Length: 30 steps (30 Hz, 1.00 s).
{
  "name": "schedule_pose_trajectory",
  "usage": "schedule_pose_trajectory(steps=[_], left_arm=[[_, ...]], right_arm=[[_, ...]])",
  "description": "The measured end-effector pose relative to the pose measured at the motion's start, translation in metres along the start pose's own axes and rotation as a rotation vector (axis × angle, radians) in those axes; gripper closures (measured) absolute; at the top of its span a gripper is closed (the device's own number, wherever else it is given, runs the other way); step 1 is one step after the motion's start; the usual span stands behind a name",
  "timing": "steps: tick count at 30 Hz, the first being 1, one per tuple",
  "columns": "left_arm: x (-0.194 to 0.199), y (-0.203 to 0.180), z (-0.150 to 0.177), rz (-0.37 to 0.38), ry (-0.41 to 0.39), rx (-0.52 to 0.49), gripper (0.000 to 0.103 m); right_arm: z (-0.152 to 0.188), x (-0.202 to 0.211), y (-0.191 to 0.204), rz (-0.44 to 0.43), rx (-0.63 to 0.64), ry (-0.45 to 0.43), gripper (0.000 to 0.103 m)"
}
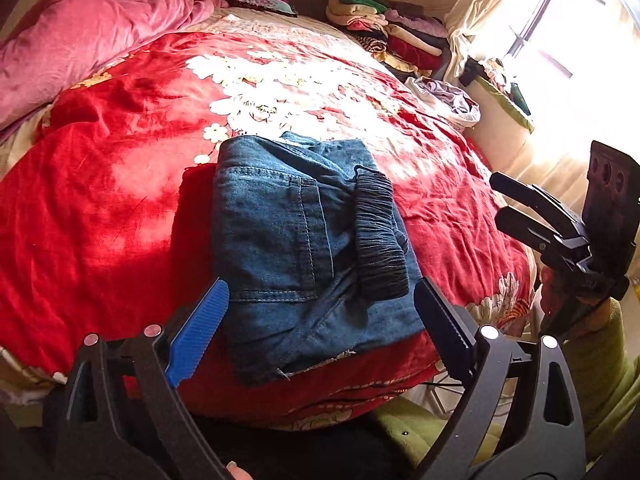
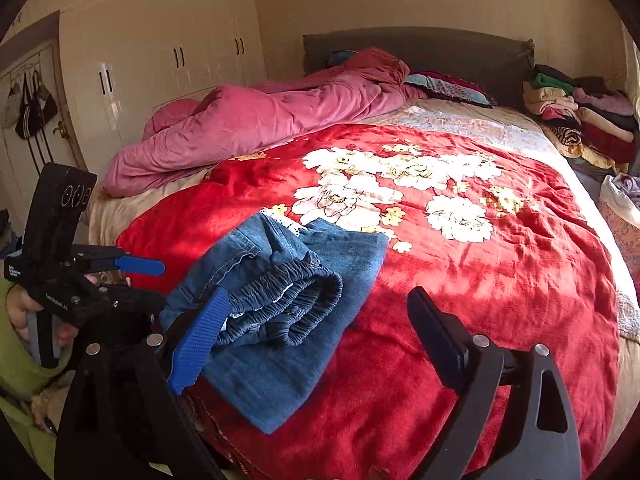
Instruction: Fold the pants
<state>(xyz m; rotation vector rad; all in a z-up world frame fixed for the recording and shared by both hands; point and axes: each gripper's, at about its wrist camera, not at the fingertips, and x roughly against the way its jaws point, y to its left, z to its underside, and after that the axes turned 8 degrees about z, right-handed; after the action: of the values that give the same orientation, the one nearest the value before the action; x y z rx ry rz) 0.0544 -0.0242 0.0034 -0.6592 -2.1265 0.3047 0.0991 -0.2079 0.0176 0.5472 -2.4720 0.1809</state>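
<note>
We are seeing the folded denim pants lying at centre frame on the red floral blanket, elastic waistband on top. The left gripper is hovering at the lower edge, fingers wide, gripping nothing. The right gripper is sitting likewise, fingers wide, empty.

Strong daylight pours in from the window, which is totally blown out in the left wrist view. It throws bright washed-out patches across the red blanket, and the white flowers nearly lose their detail. The folded pants cast a hard shadow on their left side. Heavy fisheye bending at the edges, with dark vignette corners in the right wrist view. Focus is decent, slightly soft overall.
</note>
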Motion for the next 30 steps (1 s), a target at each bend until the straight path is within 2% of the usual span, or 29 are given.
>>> schedule_pose_trajectory(steps=[5,10,15,17,19,21,22,24,30], left_arm=[[0.003,0.006,-0.002,-0.016,-0.01,0.006,0.014],[0.01,0.027,-0.005,-0.034,-0.036,0.06,0.012],[0.019,0.053,-0.013,-0.086,-0.082,0.112,0.012],[0.021,0.059,-0.019,-0.078,-0.09,0.125,0.023],[0.018,0.058,-0.027,-0.061,-0.083,0.118,0.045],[0.01,0.05,-0.034,-0.037,-0.055,0.078,0.054],[0.006,0.047,-0.037,-0.029,-0.042,0.059,0.059],[-0.007,0.04,-0.042,-0.022,-0.009,0.027,0.06],[-0.051,0.045,-0.053,-0.052,0.087,-0.002,0.062]], right_arm=[[0.007,0.008,0.013,-0.034,0.031,-0.004,0.013],[0.015,0.008,0.037,-0.097,0.079,-0.003,0.013],[0.024,0.0,0.074,-0.154,0.204,0.008,0.013],[0.026,-0.004,0.091,-0.187,0.254,0.005,0.013],[0.028,-0.012,0.107,-0.218,0.297,0.01,0.015],[0.029,-0.02,0.121,-0.243,0.336,0.021,0.027],[0.029,-0.025,0.127,-0.246,0.356,0.031,0.03],[0.031,-0.034,0.138,-0.243,0.407,0.048,0.043],[0.029,-0.056,0.154,-0.179,0.53,0.058,0.052]])
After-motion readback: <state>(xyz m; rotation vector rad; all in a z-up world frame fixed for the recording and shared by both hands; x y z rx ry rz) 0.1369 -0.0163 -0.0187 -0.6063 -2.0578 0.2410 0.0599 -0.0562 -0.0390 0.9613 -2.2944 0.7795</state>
